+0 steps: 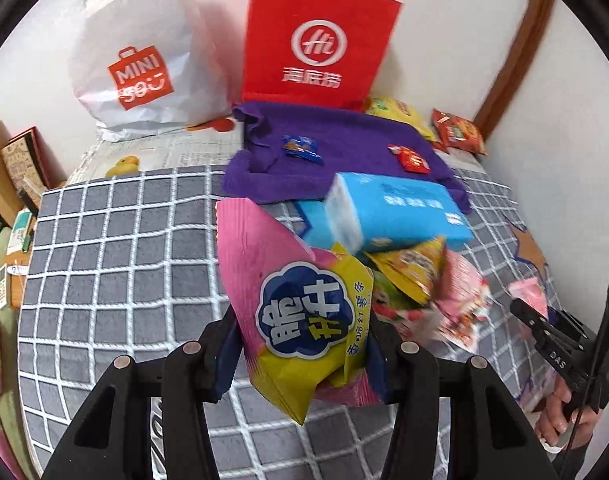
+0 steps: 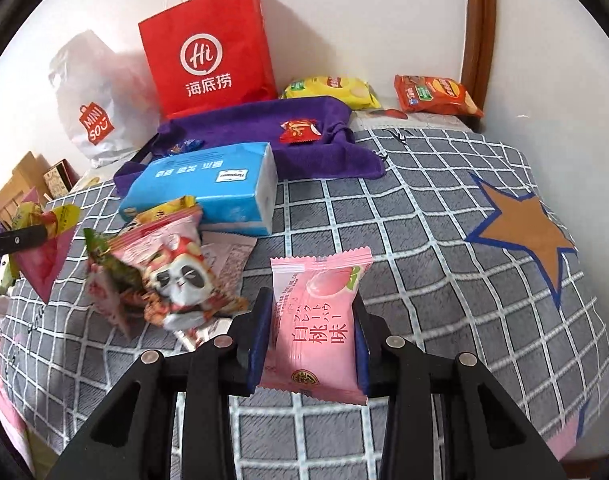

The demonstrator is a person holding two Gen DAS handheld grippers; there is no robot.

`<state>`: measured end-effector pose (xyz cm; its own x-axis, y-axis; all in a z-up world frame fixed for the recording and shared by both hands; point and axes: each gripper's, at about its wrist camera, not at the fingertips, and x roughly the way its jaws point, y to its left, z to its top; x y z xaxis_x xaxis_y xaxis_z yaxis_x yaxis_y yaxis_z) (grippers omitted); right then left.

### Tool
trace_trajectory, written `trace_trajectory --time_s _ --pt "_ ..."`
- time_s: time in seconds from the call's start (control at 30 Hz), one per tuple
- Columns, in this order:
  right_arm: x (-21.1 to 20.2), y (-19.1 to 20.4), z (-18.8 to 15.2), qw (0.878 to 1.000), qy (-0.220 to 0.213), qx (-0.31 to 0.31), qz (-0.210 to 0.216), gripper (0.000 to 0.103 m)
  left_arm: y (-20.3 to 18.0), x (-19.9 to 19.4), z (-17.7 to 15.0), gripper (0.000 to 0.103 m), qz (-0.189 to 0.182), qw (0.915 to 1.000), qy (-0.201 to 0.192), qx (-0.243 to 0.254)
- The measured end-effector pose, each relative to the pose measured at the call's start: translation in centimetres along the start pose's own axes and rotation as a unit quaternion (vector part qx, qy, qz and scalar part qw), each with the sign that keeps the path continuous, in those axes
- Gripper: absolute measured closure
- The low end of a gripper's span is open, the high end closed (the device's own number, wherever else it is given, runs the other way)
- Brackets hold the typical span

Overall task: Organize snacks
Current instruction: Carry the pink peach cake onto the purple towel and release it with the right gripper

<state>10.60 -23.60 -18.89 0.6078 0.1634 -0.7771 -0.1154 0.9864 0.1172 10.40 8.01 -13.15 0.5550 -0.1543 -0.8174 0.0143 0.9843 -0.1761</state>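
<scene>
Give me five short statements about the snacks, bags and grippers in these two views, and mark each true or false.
1. The left gripper holds a pink-and-yellow snack bag. True.
2. The right gripper is empty. False: its fingers clamp a pink peach snack packet.
3. The red paper bag lies flat. False: it stands upright by the wall.
4. Two small wrapped snacks lie on the purple towel. True.
5. The blue tissue pack sits inside the white plastic bag. False: it lies on the checked cloth.

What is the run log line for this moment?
left gripper: shut on chip bag | right gripper: shut on peach pack | both off bed
</scene>
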Motion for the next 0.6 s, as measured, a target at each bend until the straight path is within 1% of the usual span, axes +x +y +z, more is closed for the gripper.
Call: trace_trajectory --time_s 0.07,0.23,0.4,0.6 --pt "-0.6 0.1 -0.2 1.0 0.003 0.004 0.001 0.067 -1.1 -0.4 -0.5 0.053 -0.012 0.9999 0.002 0.011" --pt "-2.2 0.3 -0.5 1.0 0.003 0.004 0.0 0.067 -2.9 -1.5 -1.1 0.053 -0.028 0.9993 -0.001 0.024" --pt "-4.0 1.4 0.0 1.0 -0.008 -0.018 -0.002 0.067 -4.5 -2.3 -0.4 0.053 -0.035 0.9986 -0.011 0.038" --pt "-4.9 2.4 1.9 0.999 -0.022 -0.026 -0.004 0.067 -5.7 -3.0 0.7 0.053 -0.041 0.9975 -0.024 0.052"
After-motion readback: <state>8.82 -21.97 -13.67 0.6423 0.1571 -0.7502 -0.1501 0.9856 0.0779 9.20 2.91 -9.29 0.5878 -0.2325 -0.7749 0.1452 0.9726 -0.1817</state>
